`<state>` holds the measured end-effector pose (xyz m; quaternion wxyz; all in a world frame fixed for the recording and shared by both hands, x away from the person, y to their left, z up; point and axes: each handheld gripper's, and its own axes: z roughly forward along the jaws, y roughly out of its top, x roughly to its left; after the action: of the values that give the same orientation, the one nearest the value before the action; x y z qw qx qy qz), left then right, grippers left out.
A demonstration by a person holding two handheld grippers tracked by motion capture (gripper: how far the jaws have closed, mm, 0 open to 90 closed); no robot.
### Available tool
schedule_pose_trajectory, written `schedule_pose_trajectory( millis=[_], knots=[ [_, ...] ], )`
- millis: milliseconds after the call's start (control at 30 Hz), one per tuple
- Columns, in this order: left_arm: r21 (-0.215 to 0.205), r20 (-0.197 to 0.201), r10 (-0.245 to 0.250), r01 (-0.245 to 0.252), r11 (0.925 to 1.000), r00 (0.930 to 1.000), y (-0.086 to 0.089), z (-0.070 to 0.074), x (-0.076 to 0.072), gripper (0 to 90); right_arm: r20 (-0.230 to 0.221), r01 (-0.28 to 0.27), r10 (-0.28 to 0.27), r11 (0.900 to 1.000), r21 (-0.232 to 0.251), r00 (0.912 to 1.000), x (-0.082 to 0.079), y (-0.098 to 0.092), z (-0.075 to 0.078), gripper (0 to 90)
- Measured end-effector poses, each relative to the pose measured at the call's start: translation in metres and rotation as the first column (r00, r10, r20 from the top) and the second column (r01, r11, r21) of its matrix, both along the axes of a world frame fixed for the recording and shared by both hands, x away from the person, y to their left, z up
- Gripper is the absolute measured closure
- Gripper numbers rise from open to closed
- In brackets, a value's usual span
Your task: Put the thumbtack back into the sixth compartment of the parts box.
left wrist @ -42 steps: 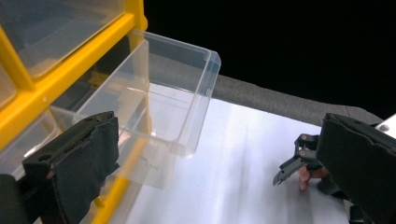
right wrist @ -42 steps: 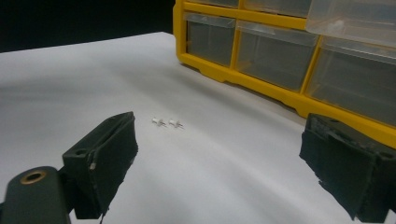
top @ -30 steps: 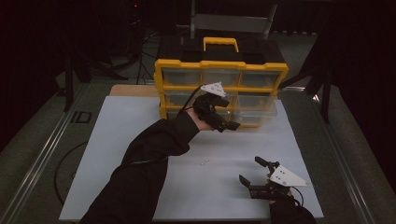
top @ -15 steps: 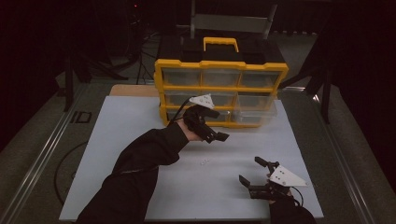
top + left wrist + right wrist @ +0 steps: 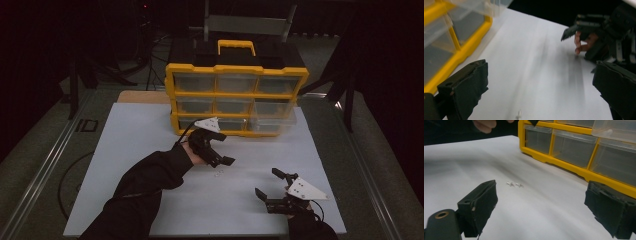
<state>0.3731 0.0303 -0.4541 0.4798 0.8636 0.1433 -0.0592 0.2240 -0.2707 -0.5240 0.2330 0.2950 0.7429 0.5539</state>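
Note:
Two tiny white pieces (image 5: pixel 218 175) lie on the white table top (image 5: pixel 150 150); in the right gripper view these white pieces (image 5: pixel 514 184) sit ahead of the jaws. My left gripper (image 5: pixel 223 150) hangs just above and behind them, open and holding nothing. Its own view has the left gripper (image 5: pixel 539 100) with jaws wide apart and one white piece (image 5: pixel 518 115) low between them. My right gripper (image 5: pixel 266 182) rests near the front right of the table, open and empty; the right gripper (image 5: pixel 544 212) points toward the pieces and the yellow drawer organizer (image 5: pixel 564 167).
The yellow organizer (image 5: pixel 235 95), with clear drawers and a black top with a yellow handle, stands at the back. Its lower right drawer (image 5: pixel 274 119) is pulled out a little. Dark surroundings and a metal rail (image 5: pixel 45 170) border the table.
My left gripper has drawn back from the organizer's front, toward the near side and down over the white pieces. The right gripper has stayed put.

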Motion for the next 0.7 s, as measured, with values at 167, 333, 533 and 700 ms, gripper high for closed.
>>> schedule_pose_trajectory(
  millis=[167, 333, 533, 700],
  knots=[
    [-0.004, -0.024, 0.008, -0.008, 1.0000, 0.9997, 0.008, -0.015, -0.003, 0.5, -0.001, -0.003, 0.003, 1.000, -0.005, 1.0000, 0.000, 0.001, 0.000, 10.4],
    [0.002, -0.045, 0.000, 0.000, 1.0000, 0.9990, 0.013, -0.034, -0.009, 1.5, -0.002, -0.001, 0.001, 1.000, -0.003, 1.0000, 0.000, 0.001, 0.000, 10.4],
    [-0.006, -0.062, 0.002, -0.002, 1.0000, 0.9981, 0.016, -0.055, -0.010, 11.1, 0.000, -0.005, 0.005, 1.000, -0.007, 1.0000, 0.000, 0.002, -0.001, 10.4],
    [0.000, -0.062, 0.003, -0.003, 1.0000, 0.9981, 0.016, -0.067, -0.010, 23.3, -0.004, -0.004, 0.004, 1.000, -0.007, 1.0000, 0.000, 0.002, -0.001, 10.4]
  ],
)
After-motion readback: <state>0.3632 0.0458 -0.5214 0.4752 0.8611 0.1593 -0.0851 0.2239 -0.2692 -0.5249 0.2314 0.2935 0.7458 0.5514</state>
